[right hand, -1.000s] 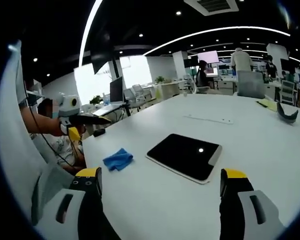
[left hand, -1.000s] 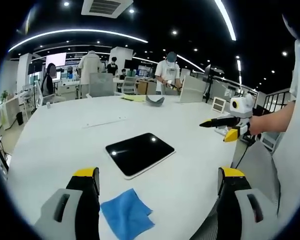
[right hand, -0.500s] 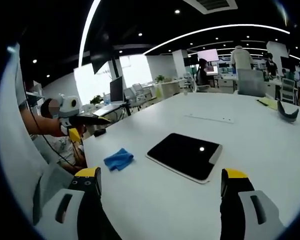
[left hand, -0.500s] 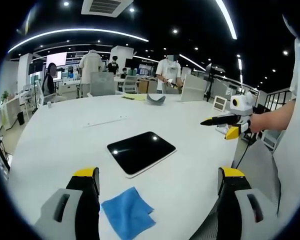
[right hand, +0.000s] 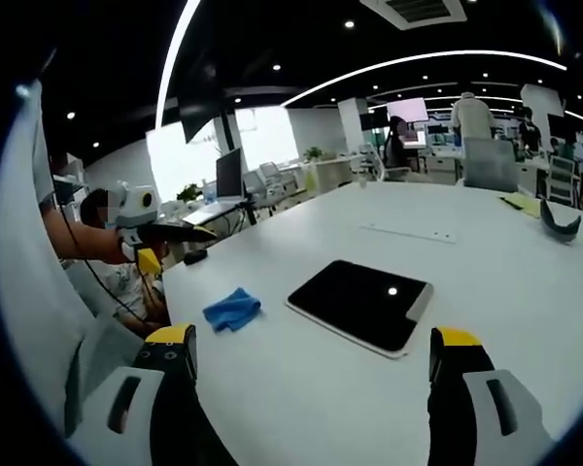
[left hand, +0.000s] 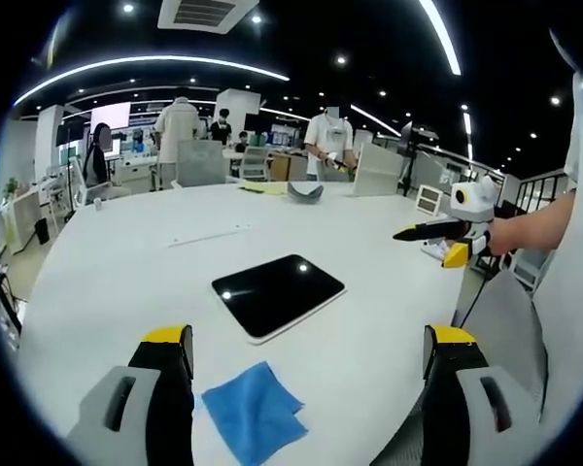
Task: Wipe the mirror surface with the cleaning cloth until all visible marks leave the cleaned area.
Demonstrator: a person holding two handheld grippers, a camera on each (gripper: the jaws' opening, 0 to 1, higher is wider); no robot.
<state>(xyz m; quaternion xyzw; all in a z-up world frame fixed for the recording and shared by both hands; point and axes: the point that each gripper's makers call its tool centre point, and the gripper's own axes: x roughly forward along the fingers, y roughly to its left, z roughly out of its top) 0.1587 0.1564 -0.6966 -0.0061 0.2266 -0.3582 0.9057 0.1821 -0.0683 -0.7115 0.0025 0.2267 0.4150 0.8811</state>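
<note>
- In my left gripper view, my left gripper has its two grey jaws with yellow tips spread wide apart, and nothing is between them.
- The small crumpled blue cleaning cloth lies flat on the big white round table, low between those jaws and closer to the left one. No jaw touches it.
- Past the cloth, near the middle of the table, lies the flat dark rectangular mirror with a thin white edge. It is apart from the cloth. A small bright dot of light shines on its dark face.
- My right gripper comes in from the right side, held up in the air over the table edge by a hand. I cannot tell from here how its jaws stand.
- In my right gripper view, the right gripper also has its jaws spread wide, holding nothing.
- There the mirror lies ahead of the jaws, and the blue cloth lies to its left near the table edge, well apart from it.
- The left gripper shows at the left, held in the air off the table.
- A dark curved thing sits on the far right of the table.
- People stand by desks far back in the room.
</note>
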